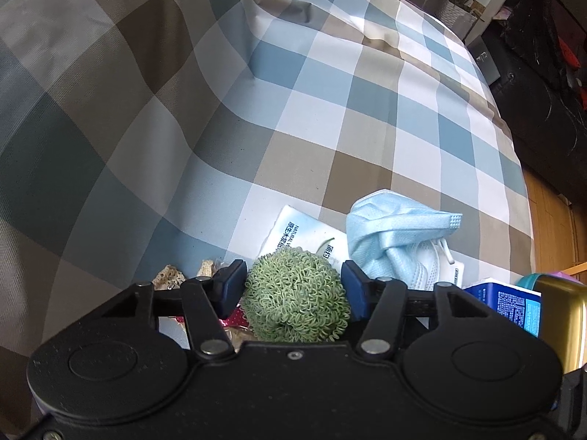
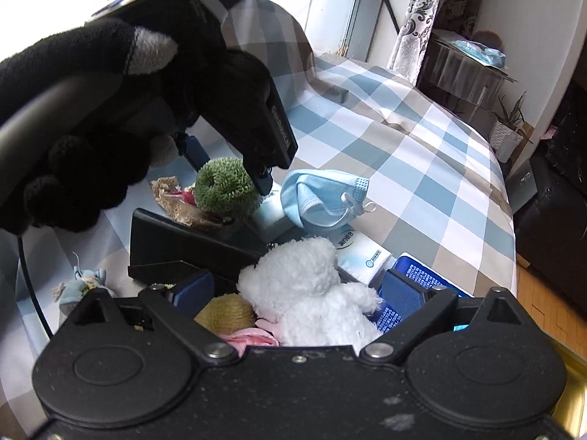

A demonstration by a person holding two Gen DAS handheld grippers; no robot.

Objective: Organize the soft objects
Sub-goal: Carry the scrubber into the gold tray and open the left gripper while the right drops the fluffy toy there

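My left gripper [image 1: 293,286] is shut on a green curly scrubber ball [image 1: 296,295], held between its blue pads above the checked bedspread [image 1: 330,91]. The right wrist view shows the same ball [image 2: 225,187] in the left gripper [image 2: 227,172], held by a black-gloved hand, over a black box [image 2: 190,245]. My right gripper [image 2: 297,293] is open, its pads on either side of a white plush toy [image 2: 312,286], not pressing it. A blue face mask [image 1: 396,234] [image 2: 323,198] lies on tissue packs.
A tan sponge piece [image 2: 176,201], a yellow ball [image 2: 225,313], pink cloth [image 2: 249,339] and a small blue doll [image 2: 80,286] lie near the box. A blue packet [image 2: 422,282], tissue packs [image 1: 297,231] and a gold tin [image 1: 561,315] sit right. The bed edge drops to wooden floor [image 1: 546,216].
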